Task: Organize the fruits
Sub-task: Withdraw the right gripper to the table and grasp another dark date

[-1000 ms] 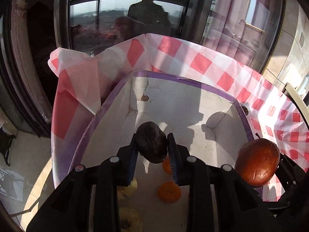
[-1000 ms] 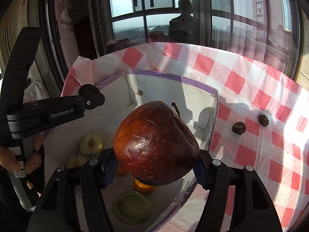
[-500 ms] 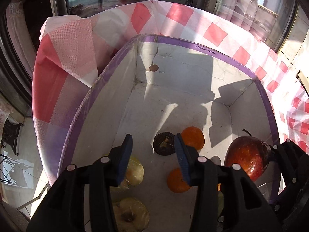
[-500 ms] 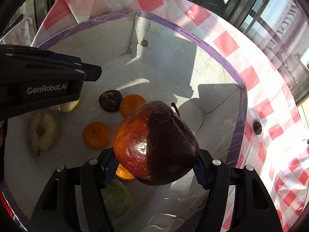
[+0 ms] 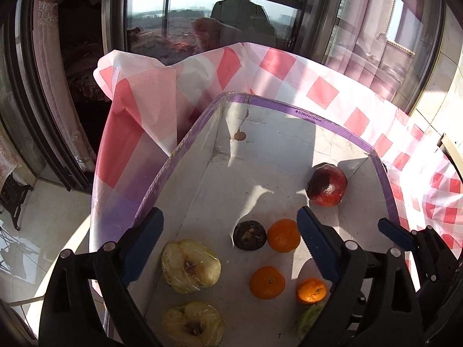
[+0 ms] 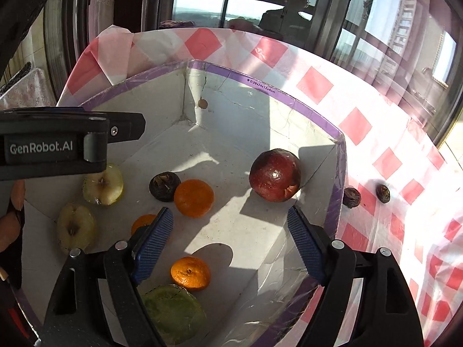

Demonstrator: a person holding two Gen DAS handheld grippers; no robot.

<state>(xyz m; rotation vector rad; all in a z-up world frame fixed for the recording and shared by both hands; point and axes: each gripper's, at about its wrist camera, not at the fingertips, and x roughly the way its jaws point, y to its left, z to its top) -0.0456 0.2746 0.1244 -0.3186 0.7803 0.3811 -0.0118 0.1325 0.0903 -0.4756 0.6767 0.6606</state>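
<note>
A white box with a purple rim [image 5: 318, 117] [image 6: 260, 82] holds the fruit. A red apple [image 5: 327, 185] [image 6: 275, 175] lies in its far right corner. A small dark fruit [image 5: 249, 235] [image 6: 164, 186] rests against an orange [image 5: 283, 235] [image 6: 194, 198]. Two more oranges [image 5: 266, 282], two cut apple halves [image 5: 189, 266] and a green fruit [image 6: 170, 312] lie nearer. My left gripper [image 5: 228, 217] hangs over the box, its jaws opening with nothing between them. My right gripper [image 6: 229, 214] is also opening and empty, just short of the red apple.
The box sits on a red-and-white checked tablecloth [image 6: 376, 133]. Two small dark fruits [image 6: 351, 198] [image 6: 382, 193] lie on the cloth just outside the box's right wall. A person's hand [image 6: 11, 231] holds the left gripper. Windows stand behind; floor [image 5: 43, 217] lies left.
The left gripper let go of the dark fruit, which now lies on the box floor. The right gripper released the red apple into the far right corner. Both jaws spread wider.
</note>
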